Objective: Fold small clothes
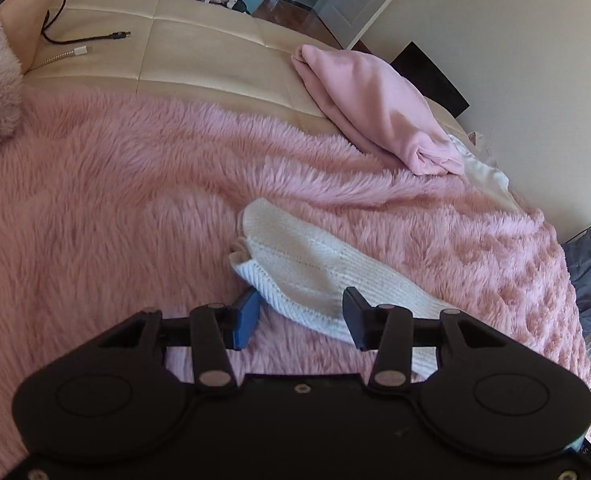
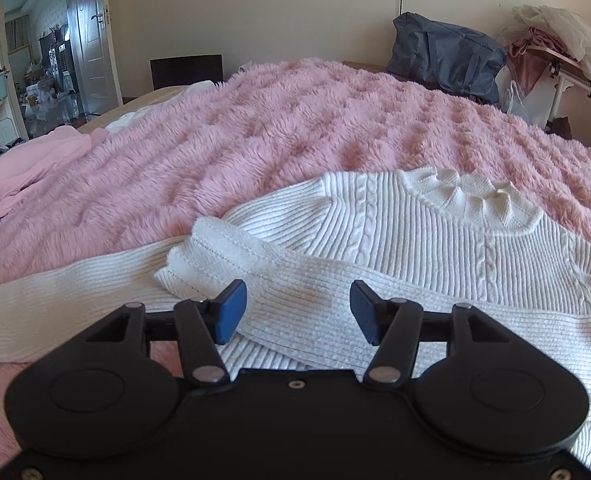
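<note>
While both sets of jaws stand apart, nothing is held — left gripper (image 1: 301, 316) over a sleeve, right gripper (image 2: 297, 308) above the white knit sweater (image 2: 435, 224) on the pink fleece blanket (image 2: 295, 120). Risk: pads snagging pile, or the crossed sleeve dragging loose.

White cable-knit sweater (image 2: 435, 240) is laid flat, centre-right of the right wrist view, ruffled collar at upper right, one sleeve (image 2: 295, 280) folded across the front.

One white knit sweater (image 2: 435, 232), one pink garment (image 1: 379, 108), one fluffy pink blanket (image 1: 115, 200), two cables (image 1: 79, 38), two grippers (image 1: 301, 318).
</note>
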Demonstrator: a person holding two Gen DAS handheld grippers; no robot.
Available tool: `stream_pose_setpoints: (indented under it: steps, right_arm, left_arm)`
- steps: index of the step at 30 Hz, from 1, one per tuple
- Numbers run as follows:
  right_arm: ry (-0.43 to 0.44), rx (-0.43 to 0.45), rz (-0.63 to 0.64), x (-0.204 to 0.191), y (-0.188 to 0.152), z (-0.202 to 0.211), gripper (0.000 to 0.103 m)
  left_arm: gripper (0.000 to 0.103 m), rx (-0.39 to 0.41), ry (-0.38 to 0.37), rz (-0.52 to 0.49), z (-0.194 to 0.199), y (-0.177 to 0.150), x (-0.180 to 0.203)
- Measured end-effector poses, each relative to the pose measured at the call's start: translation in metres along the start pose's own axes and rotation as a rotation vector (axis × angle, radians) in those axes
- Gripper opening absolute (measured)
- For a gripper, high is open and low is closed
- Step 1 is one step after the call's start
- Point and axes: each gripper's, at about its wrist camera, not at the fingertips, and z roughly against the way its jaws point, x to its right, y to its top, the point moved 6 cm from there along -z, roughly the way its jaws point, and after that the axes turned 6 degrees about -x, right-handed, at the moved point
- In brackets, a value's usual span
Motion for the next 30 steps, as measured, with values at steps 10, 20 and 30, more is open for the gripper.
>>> stream_pose_setpoints:
  steps: [10,20,30]
  right_arm:
    - [-0.016,-0.002,0.011,0.004,-0.001,0.003,0.061]
    - [-0.017,-0.051,-0.008,0.018,-0.023,-0.009,0.065]
    - [0.015,0.004,-0.035,0.055,-0.027,0.030,0.066]
  left_arm:
    - [0.003,0.110,-0.125,-0.040,0.019,0.017,0.018]
    - [0.003,0.249,-0.447,-0.156,0.079,0.057,0.147]
    - [0.003,0.176,-0.767,-0.401,0.112,-0.001,0.329]
